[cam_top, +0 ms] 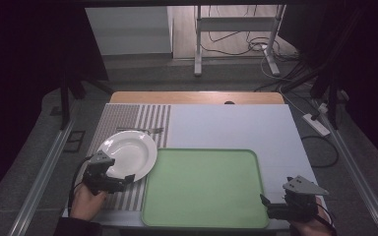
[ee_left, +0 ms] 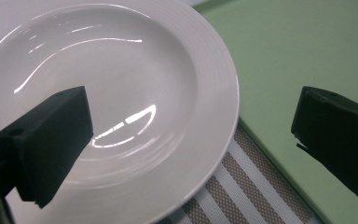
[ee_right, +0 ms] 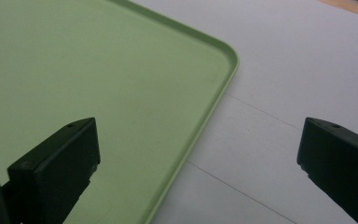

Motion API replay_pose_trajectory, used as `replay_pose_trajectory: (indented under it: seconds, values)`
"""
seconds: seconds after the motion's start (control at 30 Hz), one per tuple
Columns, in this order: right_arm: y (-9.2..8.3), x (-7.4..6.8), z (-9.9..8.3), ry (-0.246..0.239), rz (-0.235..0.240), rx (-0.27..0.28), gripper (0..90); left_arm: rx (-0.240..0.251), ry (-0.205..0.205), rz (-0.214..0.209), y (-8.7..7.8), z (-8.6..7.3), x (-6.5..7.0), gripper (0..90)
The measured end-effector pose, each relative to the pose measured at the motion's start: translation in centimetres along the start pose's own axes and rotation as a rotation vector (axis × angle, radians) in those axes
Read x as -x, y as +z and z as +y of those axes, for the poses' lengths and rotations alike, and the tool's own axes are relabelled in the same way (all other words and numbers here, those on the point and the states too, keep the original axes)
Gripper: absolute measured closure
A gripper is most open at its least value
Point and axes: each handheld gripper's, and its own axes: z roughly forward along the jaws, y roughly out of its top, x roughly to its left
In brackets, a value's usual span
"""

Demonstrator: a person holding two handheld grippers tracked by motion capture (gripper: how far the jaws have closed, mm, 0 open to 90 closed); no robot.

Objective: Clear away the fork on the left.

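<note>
A: Item one, position to be recorded?

B: White plate (cam_top: 128,155), round and deep-welled, is set on the striped placemat (cam_top: 128,118) at the left of the counter (cam_top: 236,125). Its right rim is seen just beside the green tray's (cam_top: 204,189) left edge, and may slightly overlap it. A fork (cam_top: 140,130) is laid on the mat just beyond the plate.

A: Relation to the nearer gripper?

B: The left gripper (cam_top: 123,181) is placed at the plate's near rim, so the plate lies directly ahead of it and slightly left. In the left gripper view the plate (ee_left: 107,107) is framed between the two jaws: one jaw is seen over the well, the other out over the tray (ee_left: 307,60). The jaws are spread wide; nothing is pinched. No long axis is to be noted, the plate being round; the rim is presented edge-on to the gripper.

A: Hand pose?

B: The left hand (cam_top: 86,201) is held low at the counter's near edge, the gripper pointed right and forward toward the rim.

A: Item two, the other gripper?

B: The right gripper (cam_top: 267,202) is held at the tray's near right corner, well apart from the plate, pointed left. Its jaws are likewise spread, the tray rim (ee_right: 209,109) being seen between them; nothing is gripped.

A: Judgement?

B: A grasp of the plate's rim by the left gripper is judged to be in preparation.
</note>
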Motion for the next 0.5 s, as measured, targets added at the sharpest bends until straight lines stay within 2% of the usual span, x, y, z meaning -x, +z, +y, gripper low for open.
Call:
replay_pose_trajectory:
  seconds: [0.13,0.2,0.5]
  values:
    - [0.0,0.0,0.0,-0.002,0.001,0.0,0.0,-0.01,0.001,0.002,0.5,0.5,-0.5,0.0]
    - [0.0,0.0,0.0,-0.003,0.001,0.0,0.0,-0.015,0.017,0.008,1.1,1.0,-1.1,0.0]
    - [0.0,0.0,0.0,-0.004,0.003,-0.002,0.0,-0.016,0.02,0.012,2.5,2.6,-2.3,0.0]
